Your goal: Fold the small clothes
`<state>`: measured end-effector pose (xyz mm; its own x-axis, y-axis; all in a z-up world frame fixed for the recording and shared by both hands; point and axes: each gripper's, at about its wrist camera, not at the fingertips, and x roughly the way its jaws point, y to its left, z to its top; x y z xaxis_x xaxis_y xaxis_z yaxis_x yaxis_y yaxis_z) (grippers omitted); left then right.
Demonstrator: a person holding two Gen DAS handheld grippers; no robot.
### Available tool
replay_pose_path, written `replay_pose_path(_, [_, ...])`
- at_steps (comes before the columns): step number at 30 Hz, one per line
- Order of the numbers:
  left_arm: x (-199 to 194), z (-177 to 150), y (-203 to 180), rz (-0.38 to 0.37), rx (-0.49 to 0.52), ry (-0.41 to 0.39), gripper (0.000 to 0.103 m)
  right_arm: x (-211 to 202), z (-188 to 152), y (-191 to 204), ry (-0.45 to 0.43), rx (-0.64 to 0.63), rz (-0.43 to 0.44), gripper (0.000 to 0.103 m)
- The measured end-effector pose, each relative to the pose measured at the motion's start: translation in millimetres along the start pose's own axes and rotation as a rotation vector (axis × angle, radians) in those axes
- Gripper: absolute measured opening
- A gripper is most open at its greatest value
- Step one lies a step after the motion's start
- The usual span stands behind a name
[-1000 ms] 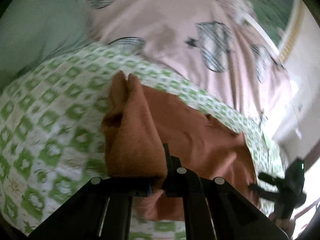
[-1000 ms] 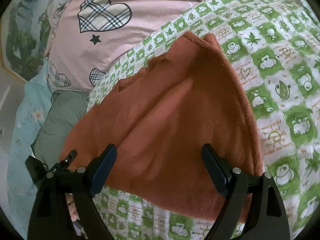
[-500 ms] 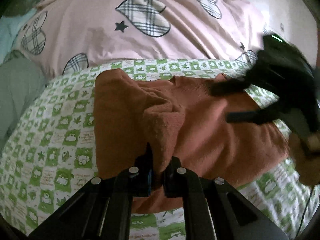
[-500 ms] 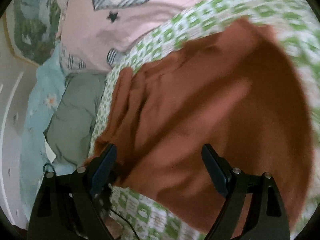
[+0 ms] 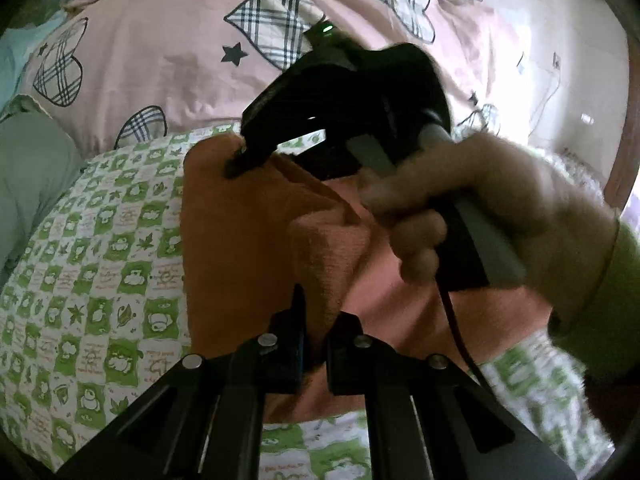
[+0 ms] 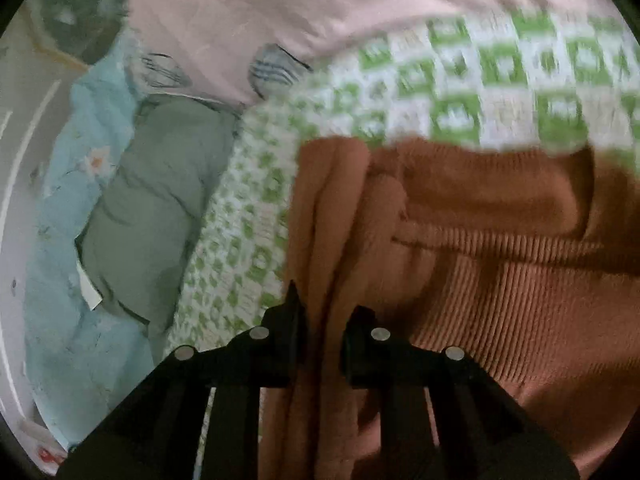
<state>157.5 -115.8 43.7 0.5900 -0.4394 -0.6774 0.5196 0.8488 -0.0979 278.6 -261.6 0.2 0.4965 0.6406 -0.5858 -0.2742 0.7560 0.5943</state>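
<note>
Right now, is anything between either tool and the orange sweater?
Nothing visible. The left tool is shut on a raised fold of the orange sweater, and the right tool is shut on bunched layers at its edge. The sweater lies on the green checked blanket.

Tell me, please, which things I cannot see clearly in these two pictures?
- Left wrist view: the right gripper and hand cover the far part of the orange garment.
- Left wrist view: the left gripper hides the fabric it pinches.
- Right wrist view: the green checked cloth is motion-blurred; its prints are unreadable.
- Garment type: unclear in both.
</note>
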Motion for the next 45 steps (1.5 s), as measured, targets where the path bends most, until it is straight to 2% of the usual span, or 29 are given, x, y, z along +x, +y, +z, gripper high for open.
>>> replay_pose_path(5, [-13.1, 15.3, -19.4, -0.154, -0.049, -0.004, 0.006, -84.7, -15.3, 5.2, -0.146, -0.068, -0.015, 0.017])
replay_pose_path(10, [0.5, 25.6, -67.4, -0.323, -0.060, 0.034, 0.006, -151.9, -38.5, -32.0, -0.227, -0.043, -0.118, 0.017])
replay_pose_path(16, [48.6, 12.7, -119.1, -0.363, -0.028, 0.146, 0.006, -165.9, -67.7, -102.1, -0.203, 0.087, -0.227, 0.017])
replay_pose_path(19, [67.8, 1.2, -131.2, -0.361, -0.008, 0.192, 0.006, -166.0, -79.2, -126.9, -0.197, 0.134, -0.231, 0.017])
replay_pose_path(24, [73.3, -3.8, -139.3, -0.355, 0.033, 0.190, 0.006, -172.3, -85.4, -126.4, -0.229, 0.113, -0.258, 0.017])
replay_pose_path(30, [79.1, -8.9, -141.4, -0.376, 0.021, 0.227, 0.008, -163.0, -87.0, -127.5, -0.202, 0.101, -0.366, 0.017])
replay_pose_path(32, [70.0, -9.2, -136.3, -0.394, -0.002, 0.232, 0.012, -166.0, -89.9, -130.2, -0.213, 0.113, -0.366, 0.019])
replay_pose_path(33, [64.4, -9.4, -134.0, -0.401, -0.010, 0.233, 0.013, -169.6, -92.3, -131.2, -0.224, 0.125, -0.369, 0.026])
replay_pose_path(34, [56.5, -9.8, -128.2, -0.411, -0.021, 0.232, 0.019, -175.1, -94.7, -132.7, -0.234, 0.145, -0.378, 0.034])
replay_pose_path(36, [42.4, -10.0, -115.7, -0.404, -0.042, 0.218, 0.040, -186.9, -100.7, -133.0, -0.257, 0.176, -0.385, 0.043])
replay_pose_path(38, [27.5, -9.8, -97.0, -0.376, -0.071, 0.190, 0.065, -197.9, -108.0, -129.4, -0.275, 0.193, -0.396, 0.066])
replay_pose_path(39, [20.6, -9.2, -82.4, -0.354, -0.100, 0.180, 0.070, -203.8, -114.0, -125.9, -0.285, 0.194, -0.393, 0.082])
replay_pose_path(40, [16.4, -8.5, -70.3, -0.343, -0.127, 0.173, 0.076, -206.2, -117.5, -122.3, -0.291, 0.190, -0.382, 0.086])
replay_pose_path(43, [13.7, -3.0, -24.4, -0.305, -0.229, 0.154, 0.083, -205.4, -129.3, -115.2, -0.265, 0.181, -0.343, 0.086])
replay_pose_path(45, [25.7, 2.5, 3.0, -0.293, -0.293, 0.171, 0.083, -199.7, -133.3, -116.3, -0.244, 0.188, -0.334, 0.086])
